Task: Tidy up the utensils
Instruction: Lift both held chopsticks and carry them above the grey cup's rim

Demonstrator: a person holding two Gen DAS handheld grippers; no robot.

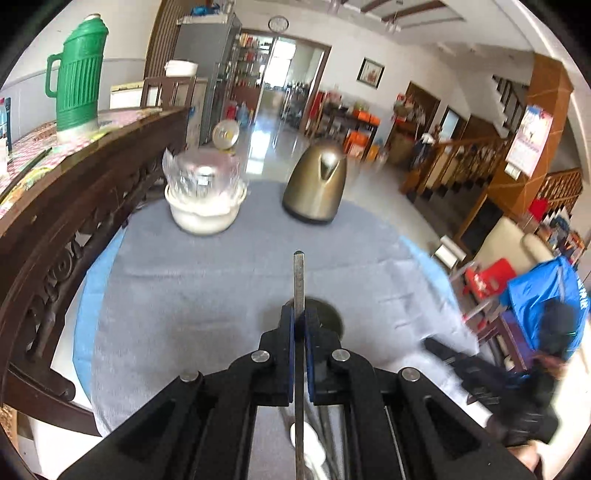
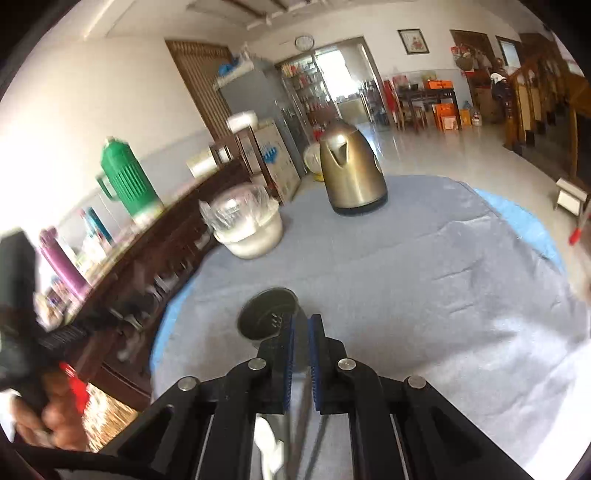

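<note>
The left gripper (image 1: pixel 298 325) clamps a flat metal utensil (image 1: pixel 298 280) held above the holder (image 1: pixel 328 314). The right gripper (image 2: pixel 301 332) is pinched nearly shut; what it holds, if anything, cannot be told. Neither utensil is in the holder yet. The kettle (image 1: pixel 317 184) and bowl (image 1: pixel 205 206) stand well apart; the path is clear

**What I count on my bench**

I count one gold kettle (image 1: pixel 316 186), one white bowl (image 1: pixel 205 210) with a clear plastic cover, and one dark metal cup (image 2: pixel 269 314) on the grey cloth (image 1: pixel 221 280). One flat metal utensil handle (image 1: pixel 298 280) sticks up from my left hand-held gripper (image 1: pixel 298 325); I cannot count what sits in my right hand-held gripper (image 2: pixel 301 332). On the wooden sideboard (image 1: pixel 74 206) stands one green flask (image 1: pixel 79 74). One round clock (image 1: pixel 278 23) and one framed picture (image 1: pixel 370 73) hang on the wall.
</note>
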